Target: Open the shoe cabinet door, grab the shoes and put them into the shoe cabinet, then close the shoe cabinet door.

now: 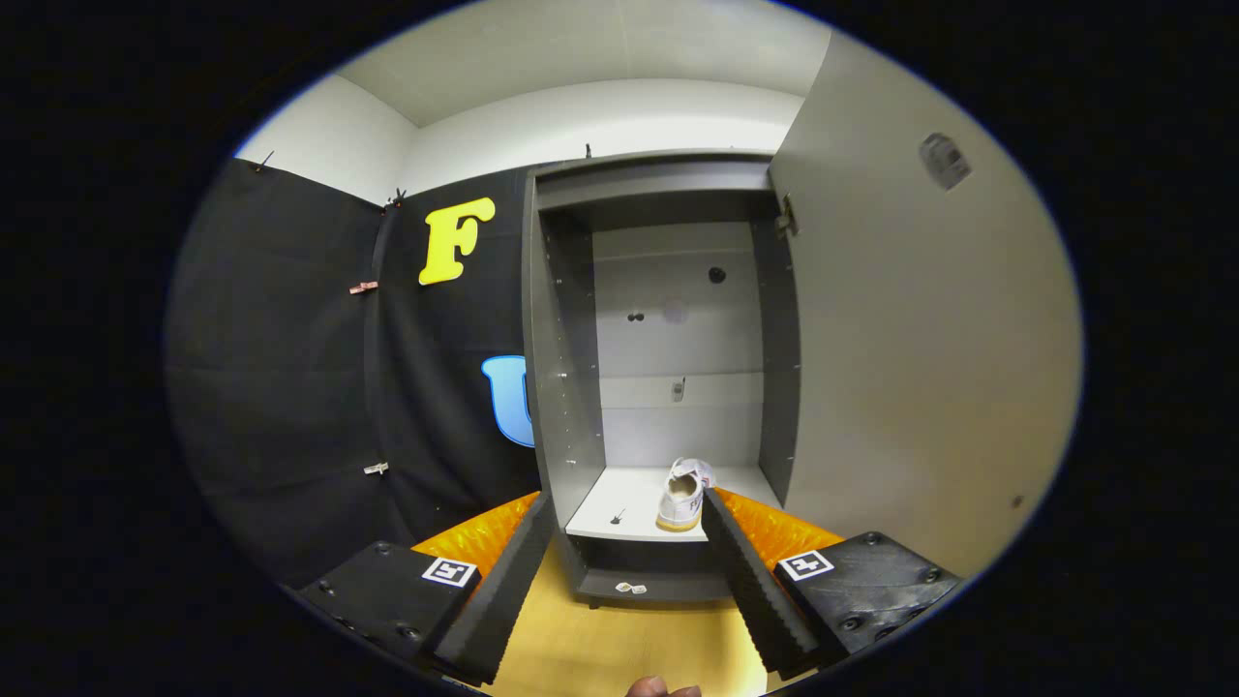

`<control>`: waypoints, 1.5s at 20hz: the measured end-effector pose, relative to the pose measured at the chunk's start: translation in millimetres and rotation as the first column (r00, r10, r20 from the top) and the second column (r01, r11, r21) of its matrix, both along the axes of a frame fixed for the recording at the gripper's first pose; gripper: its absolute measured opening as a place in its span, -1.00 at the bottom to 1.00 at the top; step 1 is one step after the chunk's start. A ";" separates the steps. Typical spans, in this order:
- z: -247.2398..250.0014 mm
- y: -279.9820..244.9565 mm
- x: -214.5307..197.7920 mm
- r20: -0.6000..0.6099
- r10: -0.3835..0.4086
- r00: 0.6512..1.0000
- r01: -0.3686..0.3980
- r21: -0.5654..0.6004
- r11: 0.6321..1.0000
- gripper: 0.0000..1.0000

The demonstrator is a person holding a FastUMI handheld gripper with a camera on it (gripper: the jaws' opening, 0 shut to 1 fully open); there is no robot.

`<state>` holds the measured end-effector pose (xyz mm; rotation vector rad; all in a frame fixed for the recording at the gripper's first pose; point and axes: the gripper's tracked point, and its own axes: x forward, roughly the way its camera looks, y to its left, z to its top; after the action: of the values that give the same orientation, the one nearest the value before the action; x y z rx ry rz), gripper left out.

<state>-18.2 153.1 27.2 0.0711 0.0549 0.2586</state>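
A grey shoe cabinet (566, 387) stands open straight ahead, its tall inside bare down to one low shelf. Its door (920, 368) is swung wide to the right and fills that side. A white shoe (684, 494) sits on the low shelf (610, 513), heel toward me, close to the cabinet's right wall. My gripper (629, 513) is open, its two black ribbed fingers (503, 590) spread wide with nothing between them. The shoe lies just beyond the right finger's tip.
Light wooden floor (619, 649) runs between the fingers up to the cabinet's base. Black cloth wall (290, 387) hangs to the left of the cabinet. A small part of a hand (661, 688) shows below the fingers.
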 end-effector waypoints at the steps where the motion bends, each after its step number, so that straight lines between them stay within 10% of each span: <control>1: 3.1 -5.6 -12.7 0.000 0.004 1.000 -0.004 0.007 1.000 0.94; 9: 35.8 -86.6 -87.7 0.109 -0.062 0.992 0.061 0.014 0.998 0.94; 16: 40.6 -207.1 -116.6 0.161 -0.291 0.943 0.295 -0.004 0.956 0.95; 23: 13.5 -297.2 -84.6 0.066 -0.464 0.883 0.466 -0.008 0.885 0.95; 30: -40.2 -295.3 -50.8 -0.081 -0.425 0.902 0.425 -0.011 0.905 0.96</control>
<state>-69.0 -142.2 -13.1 0.0988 0.1184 -0.1837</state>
